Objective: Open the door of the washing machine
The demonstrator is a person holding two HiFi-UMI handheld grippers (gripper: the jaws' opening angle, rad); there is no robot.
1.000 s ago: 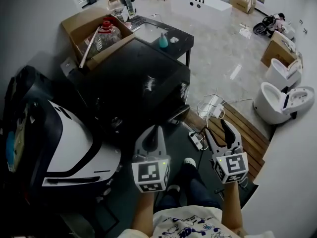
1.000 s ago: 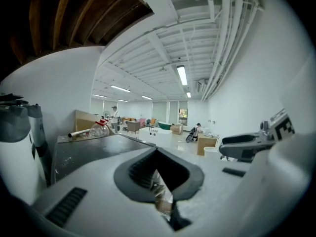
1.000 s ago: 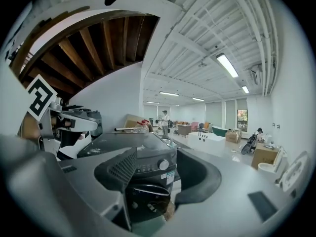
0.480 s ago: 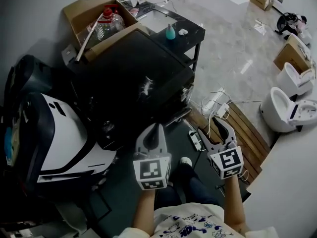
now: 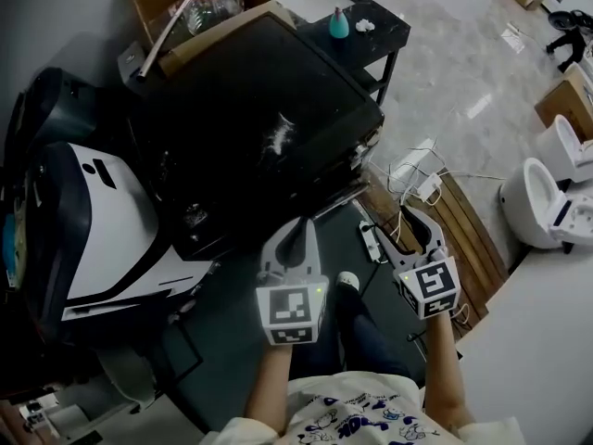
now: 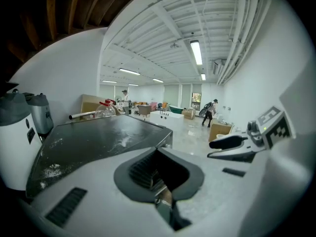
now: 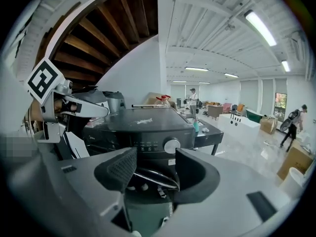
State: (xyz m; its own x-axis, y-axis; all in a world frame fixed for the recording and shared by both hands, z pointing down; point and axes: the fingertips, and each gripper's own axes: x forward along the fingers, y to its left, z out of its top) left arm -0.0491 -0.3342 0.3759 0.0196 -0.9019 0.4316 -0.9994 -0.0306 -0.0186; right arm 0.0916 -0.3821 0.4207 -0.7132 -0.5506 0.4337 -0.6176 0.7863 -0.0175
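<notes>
At 11 o'clock, apart from the jaws: one washing machine [image 5: 255, 109] | left gripper [image 5: 296, 227] pressed together | right gripper [image 5: 410, 233] spread | two grippers

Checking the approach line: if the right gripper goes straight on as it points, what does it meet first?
Probably the front of the washing machine, at its door just under the control panel. The right gripper's jaws are apart and empty; nothing else shows in that line, though depth is unclear.

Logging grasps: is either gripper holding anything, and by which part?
Nothing held. Left gripper shut and empty; right gripper open, clear of the washing machine.
</notes>
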